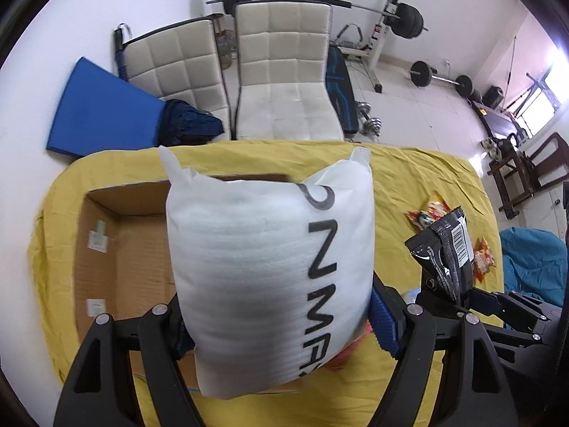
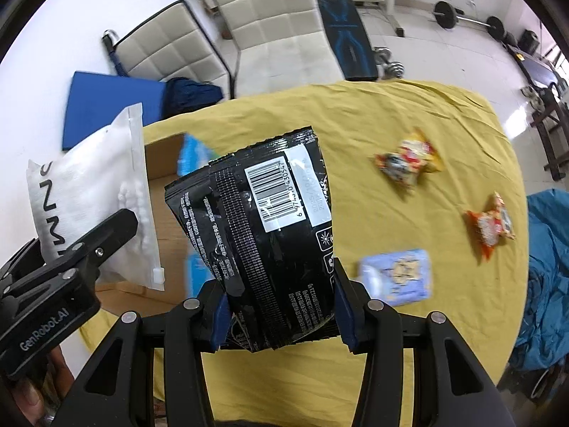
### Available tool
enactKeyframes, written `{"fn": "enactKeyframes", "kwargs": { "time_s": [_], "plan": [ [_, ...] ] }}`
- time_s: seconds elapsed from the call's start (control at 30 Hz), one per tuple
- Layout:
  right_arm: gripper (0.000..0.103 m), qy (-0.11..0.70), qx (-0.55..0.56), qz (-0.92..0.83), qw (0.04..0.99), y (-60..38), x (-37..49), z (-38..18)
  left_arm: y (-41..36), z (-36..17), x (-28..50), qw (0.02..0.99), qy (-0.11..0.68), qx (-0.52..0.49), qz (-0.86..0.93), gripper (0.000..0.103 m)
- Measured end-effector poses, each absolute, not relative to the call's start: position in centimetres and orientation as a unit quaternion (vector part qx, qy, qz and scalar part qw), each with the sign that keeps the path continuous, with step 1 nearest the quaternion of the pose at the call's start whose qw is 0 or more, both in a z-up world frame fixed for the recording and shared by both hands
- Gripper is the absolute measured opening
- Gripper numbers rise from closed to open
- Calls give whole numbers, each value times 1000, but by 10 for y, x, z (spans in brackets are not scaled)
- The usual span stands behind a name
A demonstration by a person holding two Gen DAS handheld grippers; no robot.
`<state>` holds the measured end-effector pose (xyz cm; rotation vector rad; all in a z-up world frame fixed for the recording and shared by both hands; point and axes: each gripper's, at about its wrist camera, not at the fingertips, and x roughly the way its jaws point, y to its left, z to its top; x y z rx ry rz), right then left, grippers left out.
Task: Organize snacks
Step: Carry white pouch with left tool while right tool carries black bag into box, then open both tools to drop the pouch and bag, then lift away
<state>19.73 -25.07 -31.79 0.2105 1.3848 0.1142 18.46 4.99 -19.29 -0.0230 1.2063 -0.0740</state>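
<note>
The left gripper [image 1: 274, 323] had its jaws clamped on a white padded pouch [image 1: 270, 267] held above the open cardboard box [image 1: 117, 249]; the right gripper [image 2: 281, 316] was clamped on a black snack packet [image 2: 259, 235] beside it. Judging by this, sorting was partway: something blue lay in the box, while two orange packets [image 2: 409, 160] and a pale blue pack [image 2: 398, 277] remained on the yellow-clothed table [image 2: 444, 338].

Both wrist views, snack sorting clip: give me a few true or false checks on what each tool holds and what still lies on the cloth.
1. The left tool grips a white bag. True.
2. The right tool is empty. False: it grips a black packet.
3. The cardboard box sits on a yellow cloth. True.
4. No snacks lie loose on the cloth. False: two orange packets and a pale blue pack lie there.
</note>
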Motion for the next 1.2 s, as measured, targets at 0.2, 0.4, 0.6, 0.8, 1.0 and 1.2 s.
{"fn": "enactKeyframes", "kwargs": {
  "time_s": [0.2, 0.4, 0.6, 0.8, 1.0, 1.2],
  "plan": [
    [51, 640, 96, 66, 759, -178, 223, -320, 124, -199, 197, 813, 580, -38, -32, 76],
    [51, 658, 111, 71, 742, -115, 251, -350, 181, -238, 221, 783, 615, -77, -53, 76],
    [51, 683, 110, 62, 719, -71, 275, -396, 209, -288, 243, 755, 643, -101, -79, 77],
    [51, 697, 86, 46, 711, -47, 291, -433, 219, -330, 263, 734, 661, -105, -110, 77],
    [51, 699, 68, 24, 712, -32, 304, -460, 222, -366, 274, 717, 675, -121, -128, 77],
    [52, 707, 74, 22, 703, -22, 311, -482, 225, -386, 278, 711, 684, -110, -120, 79]
  ]
}}
